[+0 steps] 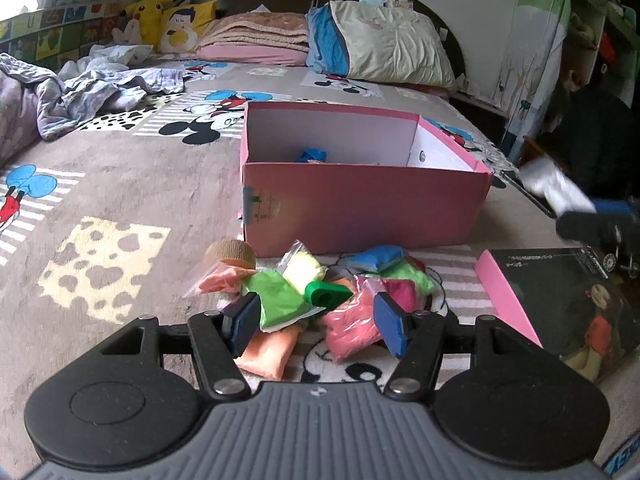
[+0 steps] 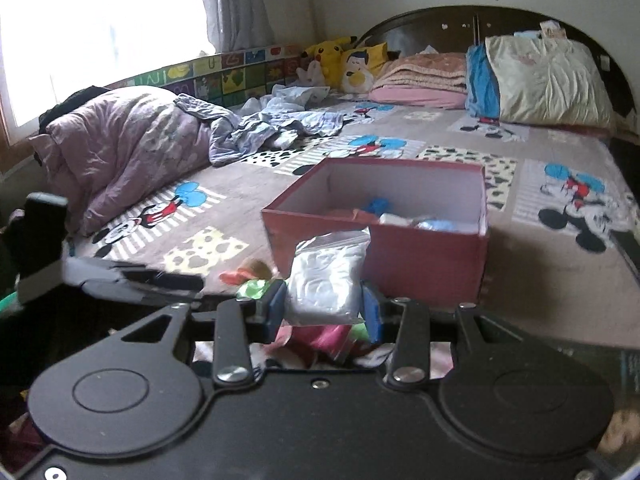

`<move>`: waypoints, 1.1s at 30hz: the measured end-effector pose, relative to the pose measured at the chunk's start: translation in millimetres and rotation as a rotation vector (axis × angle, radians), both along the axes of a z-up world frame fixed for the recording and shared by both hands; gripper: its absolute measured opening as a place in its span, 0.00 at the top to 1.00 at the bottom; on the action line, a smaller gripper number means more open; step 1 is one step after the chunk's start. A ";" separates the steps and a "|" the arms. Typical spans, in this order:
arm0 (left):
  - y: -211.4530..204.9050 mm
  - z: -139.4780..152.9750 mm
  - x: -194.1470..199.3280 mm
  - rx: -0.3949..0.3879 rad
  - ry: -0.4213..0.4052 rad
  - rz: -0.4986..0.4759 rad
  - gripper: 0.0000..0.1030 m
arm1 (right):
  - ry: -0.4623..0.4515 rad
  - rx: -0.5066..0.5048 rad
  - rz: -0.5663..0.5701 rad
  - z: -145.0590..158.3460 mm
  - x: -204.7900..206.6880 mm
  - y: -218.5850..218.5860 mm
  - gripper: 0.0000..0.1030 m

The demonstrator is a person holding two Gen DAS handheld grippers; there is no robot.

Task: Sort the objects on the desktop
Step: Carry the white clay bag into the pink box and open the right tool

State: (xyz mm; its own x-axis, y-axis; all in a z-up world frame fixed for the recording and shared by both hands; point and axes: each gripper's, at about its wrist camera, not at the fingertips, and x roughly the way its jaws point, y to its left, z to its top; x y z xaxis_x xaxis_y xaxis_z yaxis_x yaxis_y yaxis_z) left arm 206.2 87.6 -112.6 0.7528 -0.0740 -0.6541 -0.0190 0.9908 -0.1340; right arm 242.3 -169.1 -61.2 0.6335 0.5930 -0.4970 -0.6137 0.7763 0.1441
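- A white packet (image 2: 326, 280) in a clear zip bag sits clamped between the blue pads of the right gripper (image 2: 324, 312), whose fingers press on both its sides; it is held up in the air, in front of the near wall of the pink box (image 2: 420, 264).
- In the left wrist view the same packet (image 1: 554, 188) shows blurred at the right edge, off the right corner of the box (image 1: 360, 208) and above the bed.
- The box stands open on the bed; inside lie a blue packet (image 1: 311, 156) and some other pale and orange pieces I cannot make out.
- Just in front of the box lies a pile of bagged packets (image 1: 320, 296): green, yellow, blue, pink, orange and salmon, overlapping one another.
- A green plastic piece (image 1: 326, 294) rests on top of the pile, and a brown round lid (image 1: 230, 254) sits at the pile's left edge, near the box's left corner.
- The left gripper (image 1: 316, 322) hovers low over the near side of the pile with its fingers spread wide apart, gripping nothing.
- A dark book with a pink edge (image 1: 560, 312) lies to the right of the pile.
- The bed (image 1: 120, 200) has a cartoon mouse sheet; a crumpled purple quilt (image 2: 132, 148) lies on its window side, with pillows (image 1: 384, 46) and a yellow plush toy (image 1: 146, 14) at the headboard.
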 end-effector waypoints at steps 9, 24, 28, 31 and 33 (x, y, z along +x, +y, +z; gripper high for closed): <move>2.1 -10.7 -14.0 0.008 -0.026 0.014 0.41 | -0.049 -0.038 -0.014 12.8 44.9 6.4 0.62; 4.6 -31.9 -31.2 -0.040 -0.063 0.059 0.41 | -0.016 -0.133 -0.041 -3.0 152.3 40.4 0.62; 9.0 -35.4 -30.7 -0.051 -0.062 0.067 0.41 | 0.023 -0.158 -0.041 -14.9 175.3 51.6 0.62; 13.0 -39.1 -30.0 -0.060 -0.055 0.078 0.41 | 0.048 -0.185 -0.045 -24.5 190.2 58.9 0.62; 15.2 -41.8 -28.9 -0.065 -0.050 0.081 0.41 | 0.063 -0.203 -0.046 -30.7 199.6 63.0 0.62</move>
State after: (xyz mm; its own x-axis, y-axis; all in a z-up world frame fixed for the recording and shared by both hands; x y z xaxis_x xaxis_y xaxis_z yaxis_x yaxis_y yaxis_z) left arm 177.2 102.8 -154.3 0.7894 -0.0529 -0.6116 -0.0903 0.9754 -0.2009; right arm 442.0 -106.1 -91.8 0.6216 0.4480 -0.6426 -0.5715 0.8204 0.0192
